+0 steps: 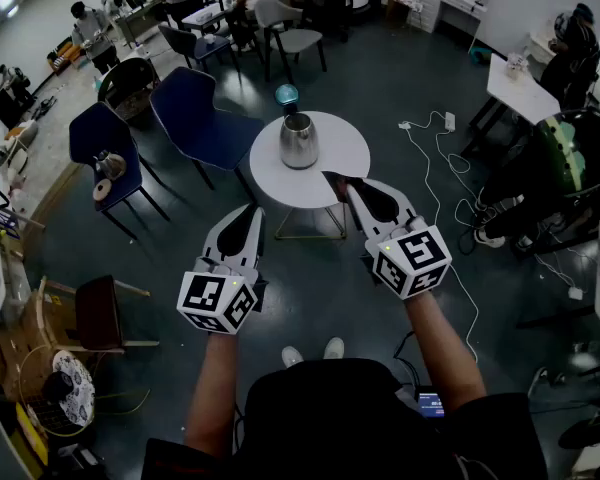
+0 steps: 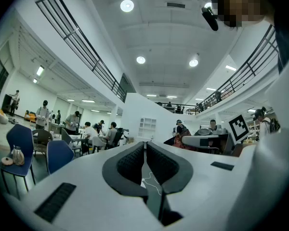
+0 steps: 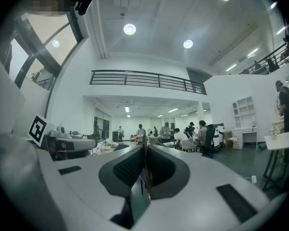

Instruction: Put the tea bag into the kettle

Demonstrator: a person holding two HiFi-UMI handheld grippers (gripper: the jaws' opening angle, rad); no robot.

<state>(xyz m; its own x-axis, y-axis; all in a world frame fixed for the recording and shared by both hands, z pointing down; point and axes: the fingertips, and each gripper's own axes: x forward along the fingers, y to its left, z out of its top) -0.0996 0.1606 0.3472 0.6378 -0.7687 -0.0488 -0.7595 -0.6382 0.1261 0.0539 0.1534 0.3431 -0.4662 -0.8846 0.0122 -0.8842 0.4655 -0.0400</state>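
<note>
Right hand-held gripper clamped on the light, limp, easily torn tea bag, best pinched by its top edge, kettle at 11 o'clock on the round bench; left hand-held gripper closed.

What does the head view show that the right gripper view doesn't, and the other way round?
Only the head view shows the kettle on the round white table, the left gripper and the blue chairs. Only the right gripper view shows the ceiling lights and a railed balcony. Both show the right gripper, its jaws shut on a thin flat thing, likely the tea bag.
</note>
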